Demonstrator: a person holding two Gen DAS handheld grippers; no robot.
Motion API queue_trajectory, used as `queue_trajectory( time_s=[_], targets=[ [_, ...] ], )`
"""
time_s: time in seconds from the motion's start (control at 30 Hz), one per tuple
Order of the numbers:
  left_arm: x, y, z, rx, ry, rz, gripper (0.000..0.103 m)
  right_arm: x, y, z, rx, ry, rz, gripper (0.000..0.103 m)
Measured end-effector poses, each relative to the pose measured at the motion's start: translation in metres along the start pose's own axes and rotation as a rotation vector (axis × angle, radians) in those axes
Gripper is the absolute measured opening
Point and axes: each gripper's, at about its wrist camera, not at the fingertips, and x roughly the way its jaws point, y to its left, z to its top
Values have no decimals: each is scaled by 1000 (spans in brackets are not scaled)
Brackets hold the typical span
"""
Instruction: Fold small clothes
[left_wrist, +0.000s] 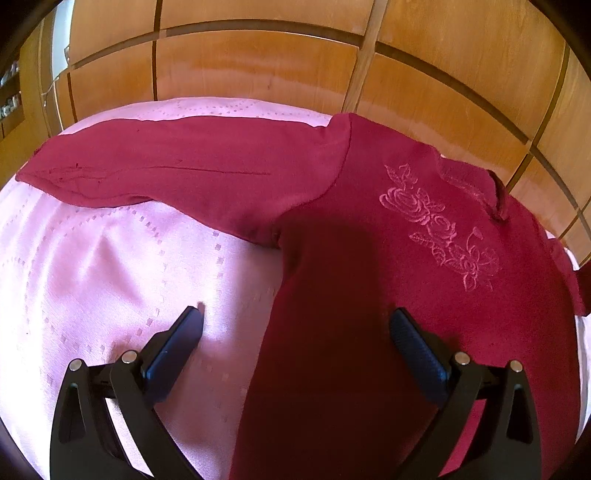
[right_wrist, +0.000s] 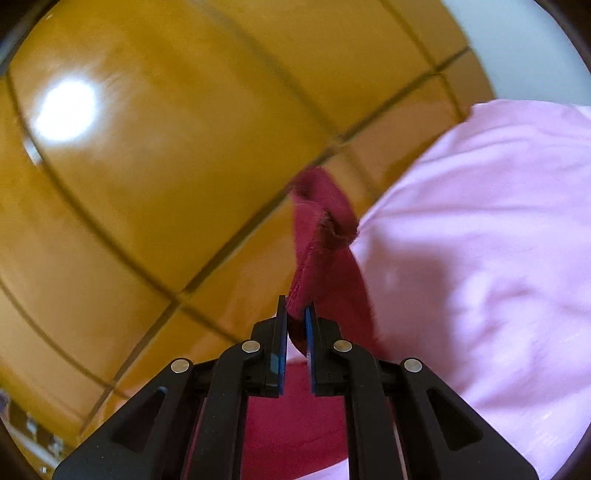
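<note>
Top (left_wrist: 332, 229): dark red knit cloth, matt, with raised embroidered roses (left_wrist: 439, 225) in pink thread; cut hem looks frayed and fuzzy. Bedspread (left_wrist: 92, 258): pink woven cloth, slight sheen, small woven squares. Cupboard doors (left_wrist: 258, 62): glossy varnished wood. Left gripper (left_wrist: 295, 332): matt black plastic, ribbed blue pads, shiny metal pins.

Far side: glossy orange-brown wooden cupboard doors (left_wrist: 258, 70) with dark seams. Near: pink dotted-weave cloth (left_wrist: 92, 266) over the surface. Bright glare patch (right_wrist: 64, 110) on one panel.
</note>
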Motion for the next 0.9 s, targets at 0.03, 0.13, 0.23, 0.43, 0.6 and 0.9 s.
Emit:
queue_trajectory(
  time_s=[0.03,0.13,0.23,0.43,0.6,0.9],
  targets=[
    [0,1,0,-2,-2,-2,101,-2,11,-7,-6,13,22,8],
    [0,0,0,-1,-3,-1,101,2,51,-27,-46,57,99,8],
    [0,0,0,-1,-4,-1,101,12,98,-58,-120,127,181,8],
    [0,1,0,-5,-8,-7,101,32,167,-138,-241,281,288,8],
    [1,1,0,-9,-13,-12,101,56,205,-203,-302,407,345,8],
    [3,0,0,-4,-17,-5,101,86,225,-284,-448,561,319,8]
  ],
)
